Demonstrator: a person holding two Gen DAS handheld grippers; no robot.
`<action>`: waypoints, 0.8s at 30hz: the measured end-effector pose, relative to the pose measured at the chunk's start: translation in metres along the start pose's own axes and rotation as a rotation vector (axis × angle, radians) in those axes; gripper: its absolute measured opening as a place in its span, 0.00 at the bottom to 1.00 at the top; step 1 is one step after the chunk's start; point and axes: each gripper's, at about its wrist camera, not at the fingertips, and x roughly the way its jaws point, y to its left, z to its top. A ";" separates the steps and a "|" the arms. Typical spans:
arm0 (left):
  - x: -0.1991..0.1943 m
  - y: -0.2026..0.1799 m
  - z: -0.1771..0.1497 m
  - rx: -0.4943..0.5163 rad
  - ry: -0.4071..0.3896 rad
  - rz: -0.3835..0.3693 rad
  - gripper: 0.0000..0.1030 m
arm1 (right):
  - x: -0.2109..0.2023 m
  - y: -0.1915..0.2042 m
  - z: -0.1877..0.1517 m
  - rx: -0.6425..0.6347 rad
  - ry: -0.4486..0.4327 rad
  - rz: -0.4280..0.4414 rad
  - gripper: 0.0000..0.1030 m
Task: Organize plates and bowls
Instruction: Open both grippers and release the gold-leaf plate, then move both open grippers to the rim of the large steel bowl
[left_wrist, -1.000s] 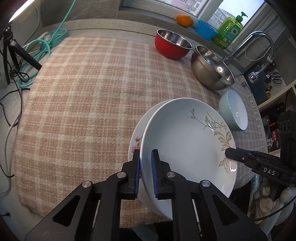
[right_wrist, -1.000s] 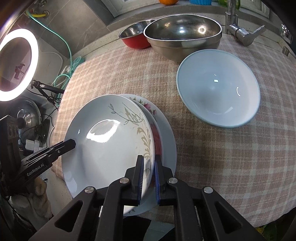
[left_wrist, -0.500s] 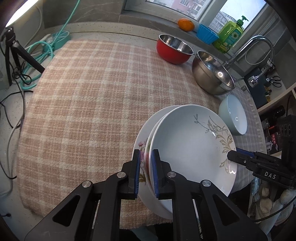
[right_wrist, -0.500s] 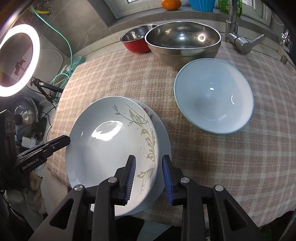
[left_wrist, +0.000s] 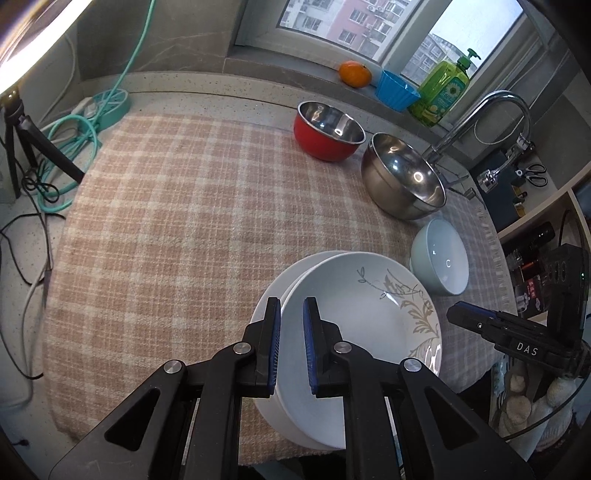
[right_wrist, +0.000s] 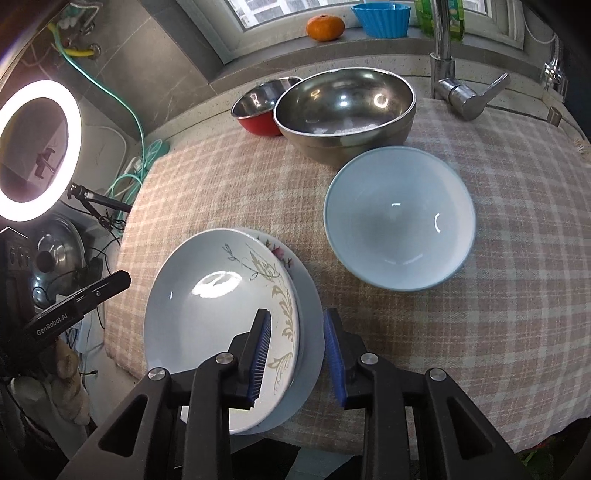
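Two plates lie stacked at the near edge of the checked cloth (left_wrist: 177, 206): a leaf-patterned plate (right_wrist: 207, 295) sits on a flowered plate (right_wrist: 312, 306), slightly off-centre, so the lower rim shows on one side.

The right gripper (right_wrist: 296, 313) has just opened its jaws. They now straddle the rims of both plates with clear space on either side and press on nothing.

The left gripper (left_wrist: 291, 301) has its jaws nearly closed. In its own view the upper plate's rim shows in the narrow gap, while in the right wrist view its tip appears clear of the plate's edge. Whether its pads touch the rim cannot be told.

Just beside the stack, further in on the cloth, stands a pale blue bowl (right_wrist: 399, 221). Beyond it is a steel bowl (right_wrist: 343, 107), with a red bowl (left_wrist: 327, 129) next to that by the far edge.
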 end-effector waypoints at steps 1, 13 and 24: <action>0.000 -0.001 0.003 -0.003 -0.003 -0.007 0.11 | -0.004 -0.002 0.003 0.004 -0.013 0.001 0.26; 0.001 -0.034 0.041 -0.002 -0.053 -0.059 0.11 | -0.046 -0.046 0.050 0.060 -0.170 -0.008 0.26; 0.024 -0.068 0.068 -0.022 -0.056 -0.110 0.12 | -0.053 -0.073 0.098 0.045 -0.225 -0.023 0.26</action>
